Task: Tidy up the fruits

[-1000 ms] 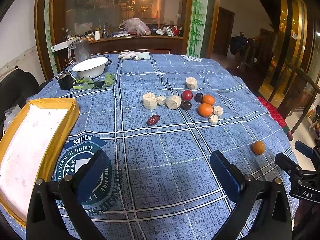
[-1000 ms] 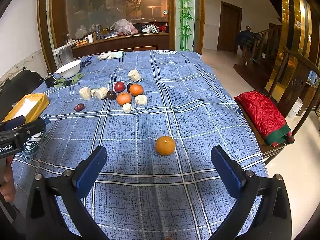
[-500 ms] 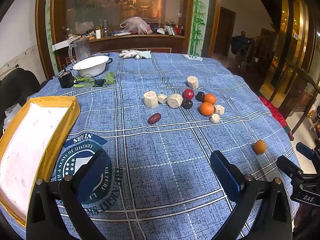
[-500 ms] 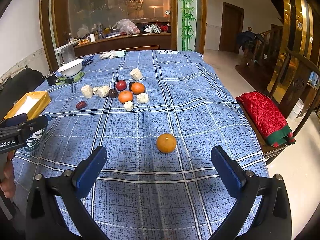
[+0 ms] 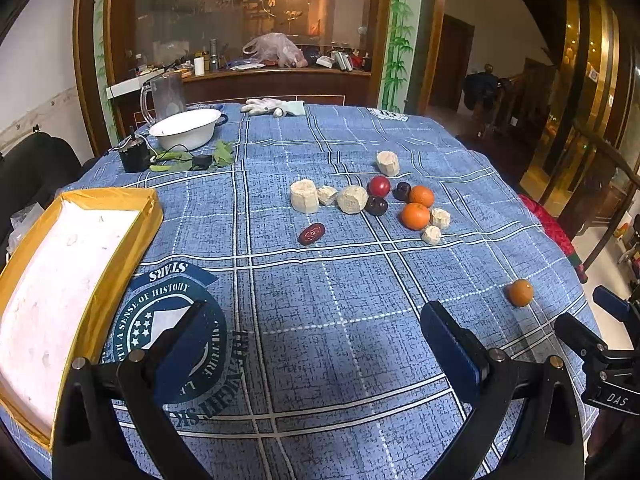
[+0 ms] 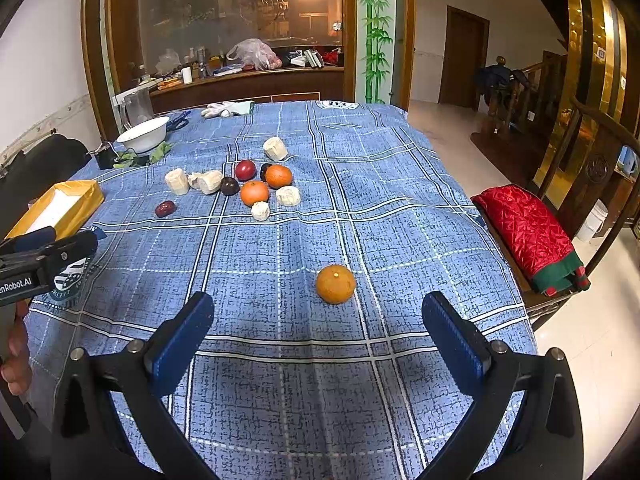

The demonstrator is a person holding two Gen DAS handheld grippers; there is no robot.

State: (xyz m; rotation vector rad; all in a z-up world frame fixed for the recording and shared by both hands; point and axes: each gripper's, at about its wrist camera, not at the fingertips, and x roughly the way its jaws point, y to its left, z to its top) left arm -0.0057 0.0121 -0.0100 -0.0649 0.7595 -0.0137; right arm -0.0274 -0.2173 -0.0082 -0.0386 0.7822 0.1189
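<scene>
My right gripper point(image 6: 316, 326) hangs spread wide and empty, and the lone round orange mandarin point(image 6: 335, 283) sits on the blue plaid cloth surface point(image 6: 400, 208) just ahead of it, between the line of its blue pads point(image 6: 182, 330) and slightly right of centre. I judge it light, firm yet a little yielding, with dimpled skin that should hold well; it may roll, so I would close across its widest middle, gently. My left gripper point(image 5: 316, 342) is likewise splayed and empty, the yellow-rimmed white tray point(image 5: 116, 268) off to its left. The cloth's emblem ahead of it reads "STARS" and "A SENSE OF HISTORY"; the other rig shows "DAS".
</scene>
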